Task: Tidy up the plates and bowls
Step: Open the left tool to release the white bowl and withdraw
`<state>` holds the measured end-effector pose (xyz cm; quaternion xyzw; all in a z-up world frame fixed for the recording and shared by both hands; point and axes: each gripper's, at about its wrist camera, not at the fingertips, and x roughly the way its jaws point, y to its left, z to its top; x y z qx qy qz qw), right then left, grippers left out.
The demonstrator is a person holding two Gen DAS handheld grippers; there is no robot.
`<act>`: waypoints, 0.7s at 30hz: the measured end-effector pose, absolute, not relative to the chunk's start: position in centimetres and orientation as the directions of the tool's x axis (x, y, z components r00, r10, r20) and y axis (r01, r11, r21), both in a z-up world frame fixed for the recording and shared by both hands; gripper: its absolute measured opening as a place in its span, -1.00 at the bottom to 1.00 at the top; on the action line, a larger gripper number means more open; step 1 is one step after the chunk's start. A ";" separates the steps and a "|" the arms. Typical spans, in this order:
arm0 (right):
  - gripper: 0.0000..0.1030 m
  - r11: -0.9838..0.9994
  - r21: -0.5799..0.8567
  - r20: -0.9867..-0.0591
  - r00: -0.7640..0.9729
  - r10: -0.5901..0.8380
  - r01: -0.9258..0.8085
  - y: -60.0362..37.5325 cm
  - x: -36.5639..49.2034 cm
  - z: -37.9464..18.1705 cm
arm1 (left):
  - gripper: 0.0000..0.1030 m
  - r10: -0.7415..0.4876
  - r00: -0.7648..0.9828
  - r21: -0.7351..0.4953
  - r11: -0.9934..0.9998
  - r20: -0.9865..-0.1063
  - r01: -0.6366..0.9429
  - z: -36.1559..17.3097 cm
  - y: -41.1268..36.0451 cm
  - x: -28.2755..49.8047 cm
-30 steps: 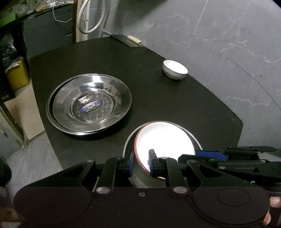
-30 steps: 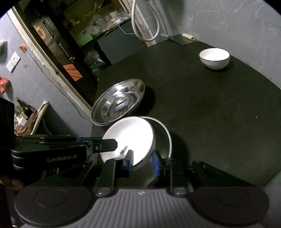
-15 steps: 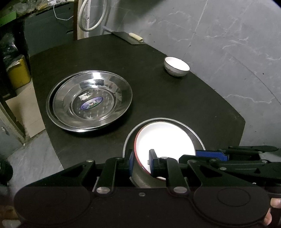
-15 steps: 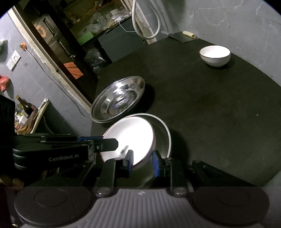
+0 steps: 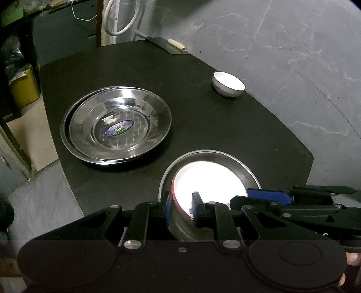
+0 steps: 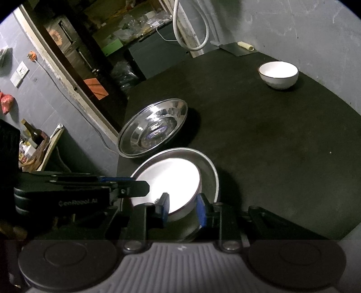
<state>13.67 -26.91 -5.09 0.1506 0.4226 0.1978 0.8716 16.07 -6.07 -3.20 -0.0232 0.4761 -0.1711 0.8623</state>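
A white bowl with a red rim (image 5: 209, 180) (image 6: 171, 178) lies inside a steel dish (image 5: 237, 157) (image 6: 209, 166) at the near edge of the black table (image 5: 203, 112). My left gripper (image 5: 181, 209) is shut on the bowl's near left rim, one pad inside and one outside. My right gripper (image 6: 183, 208) straddles the bowl's near right rim. Its jaws are opening and a thin gap shows beside the outer pad. Each view shows the other gripper's fingers (image 5: 268, 195) (image 6: 135, 187) side-on. Two stacked steel plates (image 5: 146, 106) (image 6: 158, 121) sit beyond on the left. A small white bowl (image 5: 227, 84) (image 6: 278, 74) stands far right.
A cleaver with a pale handle (image 5: 167, 45) (image 6: 237, 48) lies at the table's far edge. A grey wall runs along the right. A white hose loop (image 5: 119, 20) hangs behind. The table drops off at the left, near a yellow container (image 5: 24, 88).
The white bowl has sunk lower into the steel dish, so more of the dish's rim shows around it. The right gripper's jaws stand slightly wider.
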 end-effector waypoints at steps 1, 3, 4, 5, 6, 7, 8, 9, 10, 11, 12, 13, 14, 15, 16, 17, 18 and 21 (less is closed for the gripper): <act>-0.39 0.877 0.428 -0.676 0.565 0.472 -0.220 -27.0 13.6 -5.0 | -0.57 -0.318 0.492 -0.203 0.940 -0.810 0.273 -3.1 -6.0 16.0; -0.37 0.877 0.425 -0.672 0.571 0.471 -0.224 -27.1 13.6 -4.9 | -0.57 -0.319 0.500 -0.201 0.940 -0.805 0.276 -2.7 -5.9 16.1; -0.36 0.877 0.423 -0.671 0.573 0.472 -0.226 -27.2 13.6 -4.9 | -0.54 -0.318 0.503 -0.199 0.940 -0.804 0.276 -2.6 -5.8 16.1; -0.35 0.878 0.422 -0.669 0.574 0.471 -0.228 -27.2 13.6 -4.8 | -0.52 -0.314 0.507 -0.195 0.941 -0.802 0.275 -2.4 -5.7 16.1; -0.34 0.878 0.421 -0.668 0.577 0.471 -0.230 -27.3 13.6 -4.7 | -0.47 -0.309 0.513 -0.189 0.943 -0.801 0.273 -2.2 -5.7 16.1; -0.30 0.877 0.420 -0.666 0.579 0.471 -0.231 -27.4 13.6 -4.7 | -0.45 -0.306 0.517 -0.186 0.944 -0.799 0.271 -2.1 -5.6 16.1; -0.26 0.877 0.420 -0.662 0.582 0.472 -0.233 -27.5 13.5 -4.6 | -0.43 -0.304 0.522 -0.185 0.945 -0.797 0.268 -1.9 -5.5 16.2; -0.24 0.876 0.420 -0.657 0.587 0.473 -0.235 -27.7 13.5 -4.4 | -0.37 -0.301 0.528 -0.184 0.947 -0.794 0.264 -1.7 -5.5 16.2; -0.21 0.876 0.421 -0.652 0.592 0.473 -0.237 -27.8 13.4 -4.3 | -0.28 -0.300 0.534 -0.183 0.948 -0.791 0.261 -1.5 -5.5 16.3; -0.15 0.875 0.423 -0.645 0.599 0.475 -0.238 -28.0 13.4 -4.1 | -0.20 -0.296 0.542 -0.181 0.949 -0.787 0.257 -1.3 -5.5 16.4; -0.09 0.875 0.422 -0.641 0.606 0.472 -0.236 -28.2 13.3 -4.0 | -0.01 -0.292 0.550 -0.177 0.951 -0.782 0.252 -1.1 -5.5 16.5; 0.07 0.880 0.415 -0.638 0.616 0.462 -0.230 -28.5 13.3 -3.9 | 0.26 -0.285 0.561 -0.172 0.954 -0.777 0.246 -0.9 -5.5 16.6; 0.20 0.883 0.412 -0.636 0.623 0.455 -0.225 -28.7 13.3 -3.8 | 0.41 -0.277 0.573 -0.167 0.957 -0.771 0.238 -0.7 -5.6 16.8; 0.26 0.885 0.411 -0.633 0.631 0.449 -0.217 -29.1 13.4 -3.7 | 0.68 -0.269 0.589 -0.164 0.960 -0.762 0.226 -0.5 -5.6 16.9; 0.40 0.887 0.413 -0.630 0.639 0.441 -0.205 -29.5 13.5 -3.6 | 0.88 -0.262 0.608 -0.164 0.963 -0.750 0.212 -0.3 -5.7 17.1; 0.58 0.891 0.413 -0.628 0.649 0.429 -0.190 -30.0 13.6 -3.6 | 0.97 -0.254 0.621 -0.165 0.966 -0.742 0.199 -0.1 -5.8 17.3; 0.66 0.895 0.410 -0.626 0.660 0.416 -0.175 -30.5 13.7 -3.6 | 0.98 -0.244 0.635 -0.167 0.969 -0.733 0.180 0.0 -5.8 17.7; 0.86 0.907 0.402 -0.629 0.682 0.372 -0.124 -32.2 14.4 -3.7 | 0.98 -0.228 0.637 -0.173 0.974 -0.737 0.147 -0.1 -6.2 19.3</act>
